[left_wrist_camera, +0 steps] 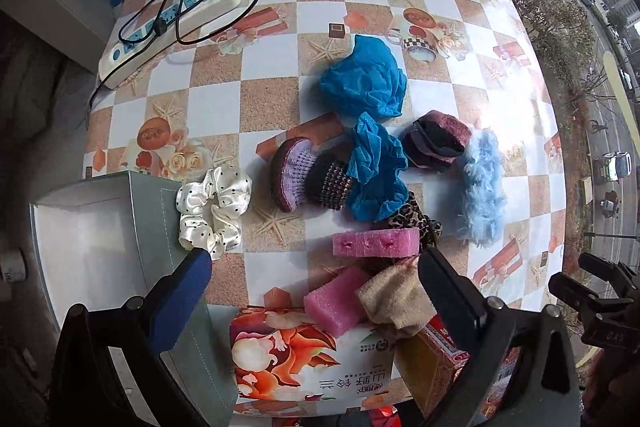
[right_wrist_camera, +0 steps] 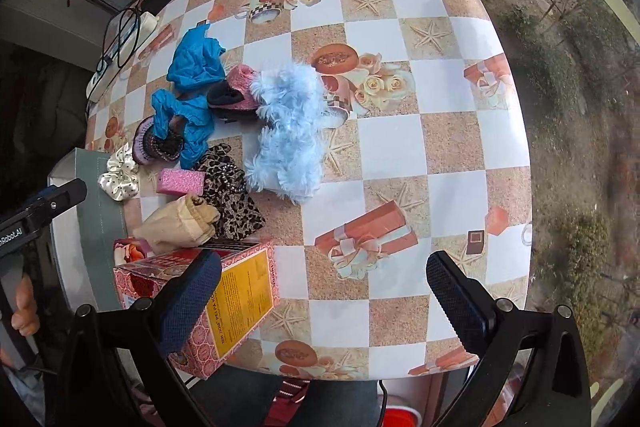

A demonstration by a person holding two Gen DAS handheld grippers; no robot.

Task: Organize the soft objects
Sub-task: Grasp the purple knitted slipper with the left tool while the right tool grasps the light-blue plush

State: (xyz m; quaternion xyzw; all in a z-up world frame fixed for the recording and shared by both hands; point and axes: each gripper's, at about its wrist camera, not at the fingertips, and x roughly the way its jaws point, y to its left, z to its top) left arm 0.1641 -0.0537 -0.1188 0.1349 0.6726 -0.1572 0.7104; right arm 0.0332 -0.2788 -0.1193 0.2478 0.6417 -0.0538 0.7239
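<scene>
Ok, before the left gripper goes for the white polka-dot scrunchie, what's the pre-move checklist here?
1. Left gripper open: ok, jaws wide, nothing between them.
2. Right gripper open and empty: ok.
3. White scrunchie unobstructed: ok, nothing lies on it; it sits against the grey box.
4. Grey box open to receive items: ok, white interior visible.
5. Right gripper clear of the scrunchie: ok, it hovers over bare tablecloth.
6. Pile neighbours touching scrunchie: cannot tell for the purple knit piece.
</scene>
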